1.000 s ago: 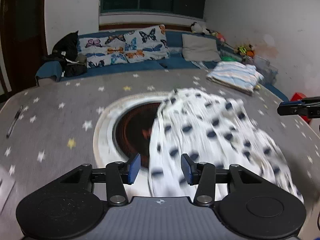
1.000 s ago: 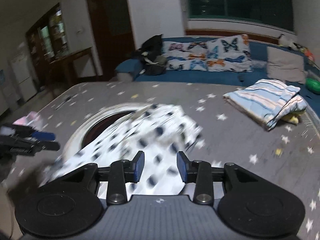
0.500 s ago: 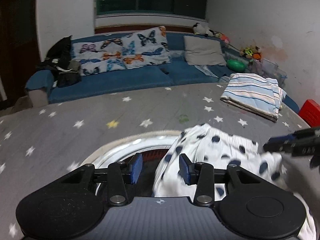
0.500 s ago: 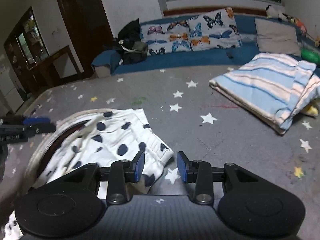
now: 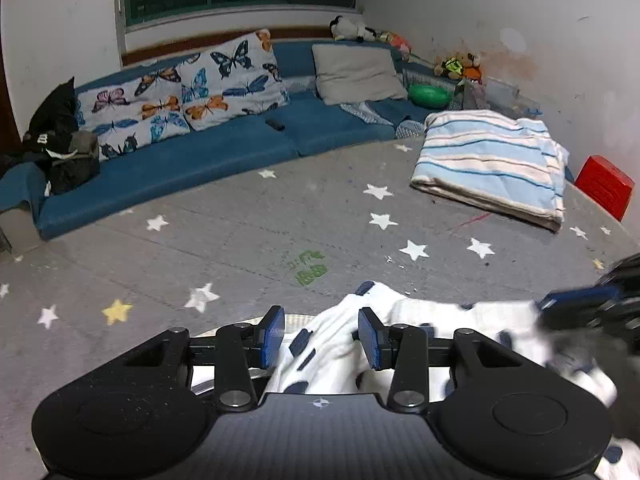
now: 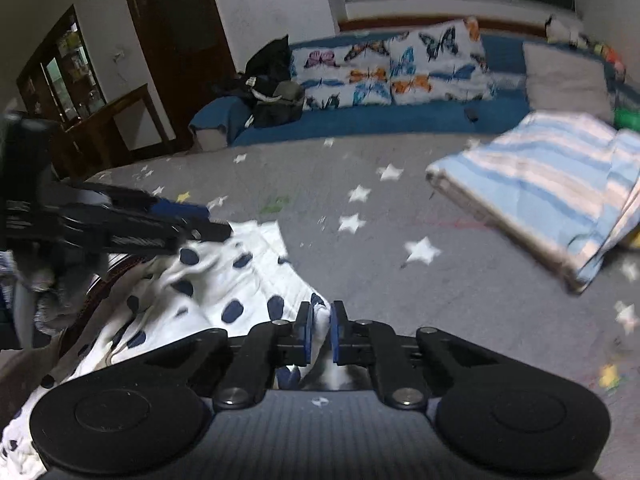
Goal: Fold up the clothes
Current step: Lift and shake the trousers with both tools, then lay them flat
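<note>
White navy-dotted cloth garment [image 6: 224,280], lower edge cut off, is pinched by right gripper [image 6: 319,330]; left gripper [image 5: 322,338] gapes wide over it.

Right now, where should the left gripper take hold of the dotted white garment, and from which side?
Grip the far edge of the dotted white garment lying between the open left gripper, coming from the near side, low along the mat. The right gripper already pinches the neighbouring corner, so that edge stretches between them.
</note>
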`<state>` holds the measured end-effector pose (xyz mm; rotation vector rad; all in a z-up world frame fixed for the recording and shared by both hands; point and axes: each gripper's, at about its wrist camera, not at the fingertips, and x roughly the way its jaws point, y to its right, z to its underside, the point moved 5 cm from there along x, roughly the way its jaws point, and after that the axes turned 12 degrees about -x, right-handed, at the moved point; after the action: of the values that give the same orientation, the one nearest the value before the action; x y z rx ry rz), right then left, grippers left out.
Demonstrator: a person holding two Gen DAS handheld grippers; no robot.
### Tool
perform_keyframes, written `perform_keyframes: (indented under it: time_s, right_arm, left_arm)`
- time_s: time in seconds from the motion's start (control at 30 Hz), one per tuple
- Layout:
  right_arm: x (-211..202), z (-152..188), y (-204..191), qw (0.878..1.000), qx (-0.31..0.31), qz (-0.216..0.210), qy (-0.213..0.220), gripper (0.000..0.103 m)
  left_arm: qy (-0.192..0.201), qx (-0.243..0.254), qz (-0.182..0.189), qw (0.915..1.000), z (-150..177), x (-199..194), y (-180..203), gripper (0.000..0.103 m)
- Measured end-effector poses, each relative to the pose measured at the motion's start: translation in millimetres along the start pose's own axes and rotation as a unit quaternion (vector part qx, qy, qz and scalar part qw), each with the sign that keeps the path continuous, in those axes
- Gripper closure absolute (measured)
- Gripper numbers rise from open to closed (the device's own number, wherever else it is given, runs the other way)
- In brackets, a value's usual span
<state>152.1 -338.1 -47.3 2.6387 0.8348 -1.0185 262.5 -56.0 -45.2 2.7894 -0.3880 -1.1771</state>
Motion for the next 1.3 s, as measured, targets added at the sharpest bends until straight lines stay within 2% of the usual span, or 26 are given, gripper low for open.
perform_keyframes:
  time_s: [0.13, 0.17, 0.2, 0.23, 0.27, 0.37, 0.47, 0.6, 0.7, 0.77, 0.9, 1.0, 1.07, 1.17, 1.23, 1.3]
  right_arm:
    - [-15.4, -10.6, 6.0, 0.999, -0.022, 0.024, 0.019, 0.096]
    - [-19.1, -13.3, 7.7, 0.999, -0.027, 0.030, 0.023, 0.096]
    - [-21.2, -15.9, 10.6, 0.999, -0.030, 0.036, 0.025, 0.096]
    - [-23.3, -18.6, 13.6, 0.998, -0.034, 0.043, 0.027, 0.096]
    - [-25.3, -21.2, 16.5, 0.998, -0.037, 0.049, 0.029, 0.096]
    - [-26.4, -27.3, 26.5, 0.996, -0.046, 0.073, 0.030, 0.096]
    - [-22.7, -30.8, 37.9, 0.993, -0.053, 0.099, 0.028, 0.097]
    - [-10.8, -38.2, 55.1, 0.990, -0.053, 0.132, 0.024, 0.100]
    - [2.6, -39.5, 65.9, 0.987, -0.045, 0.152, 0.005, 0.099]
    - [7.2, -35.1, 60.8, 0.992, -0.032, 0.123, -0.004, 0.098]
    - [18.1, -25.5, 41.0, 0.998, -0.018, 0.053, -0.029, 0.094]
    - [31.3, -19.1, 18.1, 0.998, -0.015, 0.007, -0.059, 0.084]
    - [41.7, -16.2, 5.8, 0.997, -0.033, 0.001, -0.074, 0.081]
    - [58.3, -15.2, -0.8, 0.995, -0.041, 0.011, -0.094, 0.080]
    - [65.3, -18.6, -0.4, 0.995, -0.045, 0.018, -0.090, 0.080]
    - [72.6, -24.4, 3.3, 0.995, -0.046, 0.029, -0.089, 0.079]
  left_arm:
    - [-0.011, 0.006, 0.019, 0.9997, 2.7, 15.4, 6.1, 0.062]
    - [-0.010, 0.013, 0.021, 0.9996, 4.1, 16.5, 7.9, 0.069]
    - [-0.009, 0.020, 0.023, 0.9995, 5.5, 17.7, 9.8, 0.070]
    - [-0.008, 0.027, 0.025, 0.9993, 6.8, 18.9, 11.7, 0.078]
    - [-0.006, 0.034, 0.032, 0.9989, 7.6, 18.7, 14.2, 0.091]
    - [0.006, 0.039, 0.017, 0.9991, 8.4, 15.6, 13.1, 0.098]
    - [0.032, 0.010, -0.020, 0.9992, -0.5, 8.2, -5.0, 0.099]
    - [0.076, -0.068, -0.058, 0.9931, -21.1, -9.9, -48.0, 0.099]
    - [0.075, -0.104, -0.085, 0.9881, -26.5, -14.4, -80.2, 0.099]
    - [0.064, -0.115, -0.098, 0.9864, -26.4, -14.0, -97.4, 0.098]
    - [0.056, -0.106, -0.118, 0.9857, -23.7, -11.4, -107.2, 0.098]
    - [0.056, -0.106, -0.131, 0.9841, -23.7, -9.9, -110.9, 0.098]
    - [0.052, -0.107, -0.128, 0.9846, -24.3, -10.3, -111.9, 0.094]
    - [0.055, -0.099, -0.122, 0.9860, -25.9, -15.8, -110.4, 0.094]
    - [0.059, -0.093, -0.120, 0.9867, -26.0, -23.1, -106.9, 0.093]
    - [0.065, -0.086, -0.102, 0.9890, -27.3, -30.5, -99.6, 0.093]
